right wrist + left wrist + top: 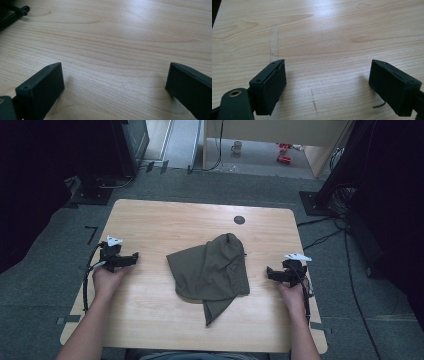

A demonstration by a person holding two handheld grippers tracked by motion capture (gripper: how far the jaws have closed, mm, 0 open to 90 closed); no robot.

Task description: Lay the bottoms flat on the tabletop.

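An olive-green garment [212,270] lies crumpled in the middle of the light wooden table [165,220]. My left gripper [134,258] rests on the table to its left, pointing toward it, and stands open. In the left gripper view its jaws are wide apart over bare wood, my left gripper [328,75] holding nothing. My right gripper [269,271] rests to the right of the garment, facing it. The right gripper view shows my right gripper [115,77] open too, with only wood grain between the jaws.
A round black grommet [239,219] sits near the table's far edge. Grey carpet surrounds the table. Dark equipment stands [100,170] and cables [325,237] flank it on the floor. A white mug [236,146] and red items [284,156] lie on the floor beyond.
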